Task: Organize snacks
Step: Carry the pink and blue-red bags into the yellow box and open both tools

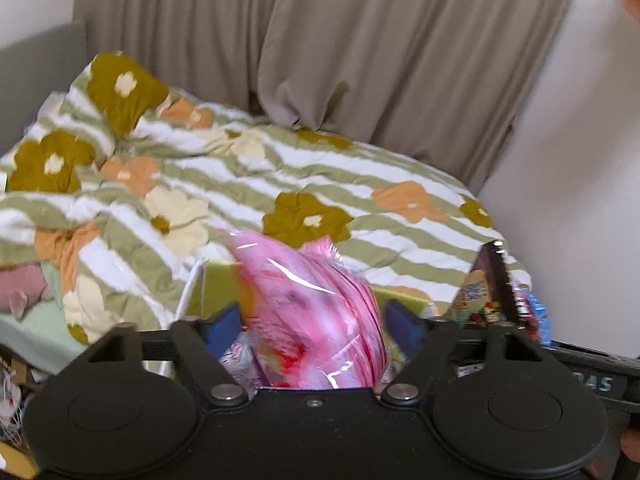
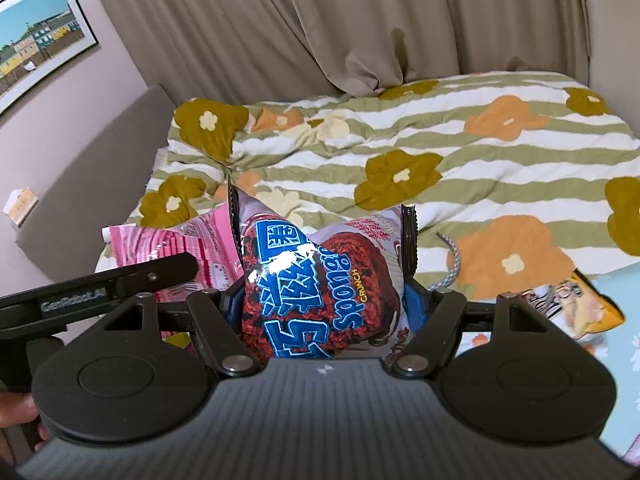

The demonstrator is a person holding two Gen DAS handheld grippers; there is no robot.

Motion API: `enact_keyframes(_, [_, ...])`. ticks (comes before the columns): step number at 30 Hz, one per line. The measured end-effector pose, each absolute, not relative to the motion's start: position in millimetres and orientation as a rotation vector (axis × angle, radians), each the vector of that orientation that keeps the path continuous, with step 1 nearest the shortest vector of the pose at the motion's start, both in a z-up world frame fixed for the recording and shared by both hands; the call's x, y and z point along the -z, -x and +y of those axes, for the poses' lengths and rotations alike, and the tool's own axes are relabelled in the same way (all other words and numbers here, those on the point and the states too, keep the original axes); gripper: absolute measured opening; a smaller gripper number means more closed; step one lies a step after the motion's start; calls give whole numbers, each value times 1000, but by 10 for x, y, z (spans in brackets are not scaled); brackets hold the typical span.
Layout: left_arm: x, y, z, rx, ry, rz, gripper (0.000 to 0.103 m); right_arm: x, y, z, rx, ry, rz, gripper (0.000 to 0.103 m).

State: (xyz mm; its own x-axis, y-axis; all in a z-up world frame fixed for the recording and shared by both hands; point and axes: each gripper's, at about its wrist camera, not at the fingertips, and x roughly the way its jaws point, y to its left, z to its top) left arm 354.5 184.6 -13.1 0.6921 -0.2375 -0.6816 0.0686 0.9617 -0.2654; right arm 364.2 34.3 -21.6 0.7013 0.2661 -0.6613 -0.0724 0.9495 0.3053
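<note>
Both packets are held up off the bed, presumably so that each can be carried to wherever the snacks are being sorted (no such place is identifiable for certain, though a yellow-green box (image 1: pixel 216 280) is glimpsed behind the left packet). The left gripper (image 1: pixel 314 320) is closed about halfway on a pink snack bag (image 1: pixel 308 304), whose crinkled film is pressed between the blue pads (image 1: pixel 224 326) and bulges upward above them. The right gripper (image 2: pixel 324 304) is likewise clamped on a Sponge Crunch bag (image 2: pixel 316 276), held upright with its serrated top edge uppermost. The flowered quilt (image 2: pixel 440 152) lies beneath both, and an orange packet (image 2: pixel 580 312) is left on it to the right, not yet picked up.
</note>
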Motion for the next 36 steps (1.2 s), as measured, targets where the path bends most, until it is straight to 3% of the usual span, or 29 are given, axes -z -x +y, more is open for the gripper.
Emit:
enact_keyframes(27, [135, -2960, 1904, 12, 167, 756, 98, 343, -4082, 392, -246, -281, 841, 89])
enact_keyframes(31, [188, -2963, 1881, 4, 171, 767, 98, 434, -4109, 351, -258, -346, 853, 103])
enact_keyframes(36, [207, -2978, 1825, 6, 176, 774, 98, 476, -4071, 297, -258, -376, 832, 103])
